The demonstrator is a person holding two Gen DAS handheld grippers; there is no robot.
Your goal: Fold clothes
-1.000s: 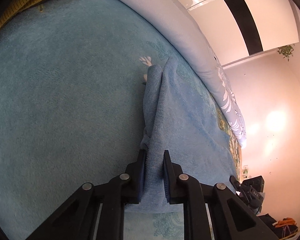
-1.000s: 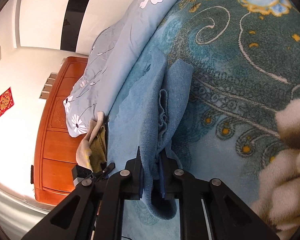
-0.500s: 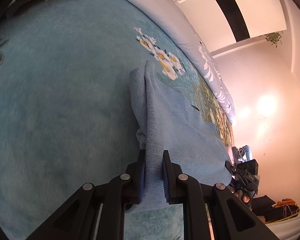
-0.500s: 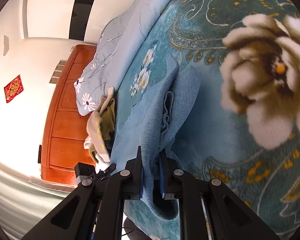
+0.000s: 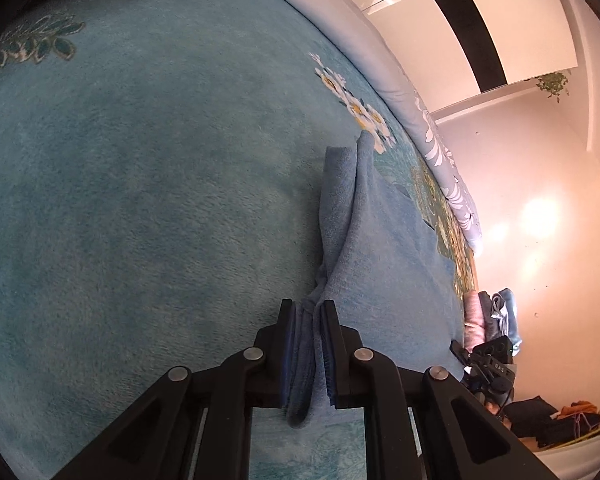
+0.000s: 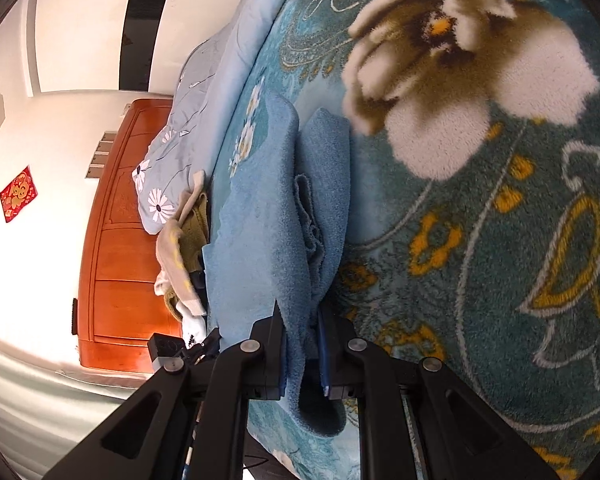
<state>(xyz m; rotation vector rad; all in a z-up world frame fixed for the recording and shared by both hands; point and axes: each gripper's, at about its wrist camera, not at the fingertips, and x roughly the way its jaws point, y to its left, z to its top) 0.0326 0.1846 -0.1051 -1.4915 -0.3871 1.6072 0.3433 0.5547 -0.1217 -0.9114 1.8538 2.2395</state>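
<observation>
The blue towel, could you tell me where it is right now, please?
The blue towel is clamped in both the left gripper and the right gripper, stretched just above the floral blanket, near the pale quilt.

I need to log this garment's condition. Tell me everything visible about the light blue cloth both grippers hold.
The light blue cloth looks like soft, fuzzy terry or fleece. It is doubled into several layers, stretched between the left gripper and right gripper, both clamped on bunched edges, and it trails onto the teal floral blanket.
</observation>
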